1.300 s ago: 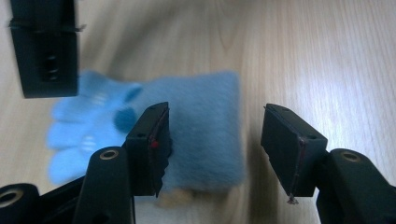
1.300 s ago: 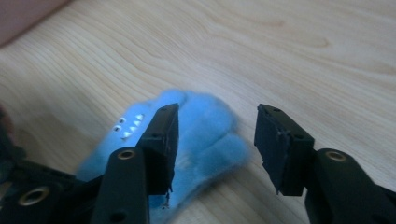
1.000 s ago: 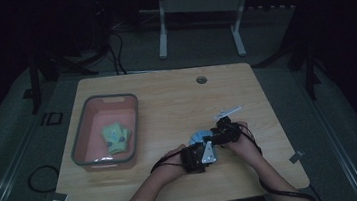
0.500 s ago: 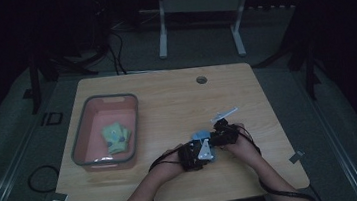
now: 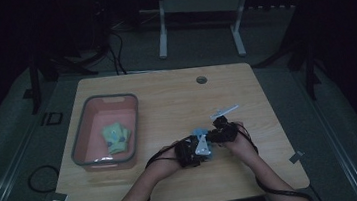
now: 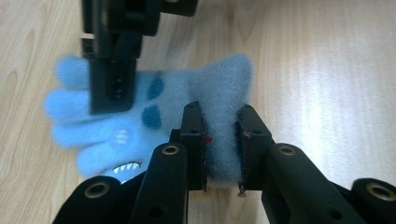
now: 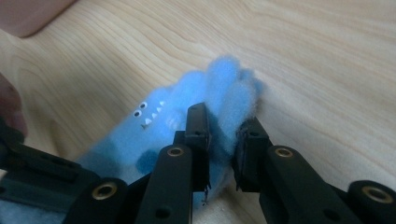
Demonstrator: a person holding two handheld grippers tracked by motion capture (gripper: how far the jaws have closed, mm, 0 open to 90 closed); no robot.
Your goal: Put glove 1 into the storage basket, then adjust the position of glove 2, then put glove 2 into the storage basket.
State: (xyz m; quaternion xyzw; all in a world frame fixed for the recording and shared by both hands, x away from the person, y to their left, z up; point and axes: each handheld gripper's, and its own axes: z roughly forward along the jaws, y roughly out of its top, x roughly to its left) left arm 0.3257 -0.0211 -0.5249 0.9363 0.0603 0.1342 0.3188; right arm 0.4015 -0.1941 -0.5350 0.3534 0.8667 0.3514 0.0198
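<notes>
High view alone has pink bin [image 5: 81, 139] w/ green glove [image 5: 116, 137]; both tools, L [image 6: 222, 135] & R [image 7: 225, 135], clamp blue glove [image 6: 154, 121].

The left hand-held gripper [image 6: 221, 144] has its two black jaws clamped on the cuff end of a fuzzy blue glove [image 6: 154, 121], the fabric bunched between the pads. The glove lies on the pale wooden worktop [image 6: 327, 70], fingers pointing left. The right hand-held gripper [image 6: 114, 70] comes down from above onto those fingers.
</notes>
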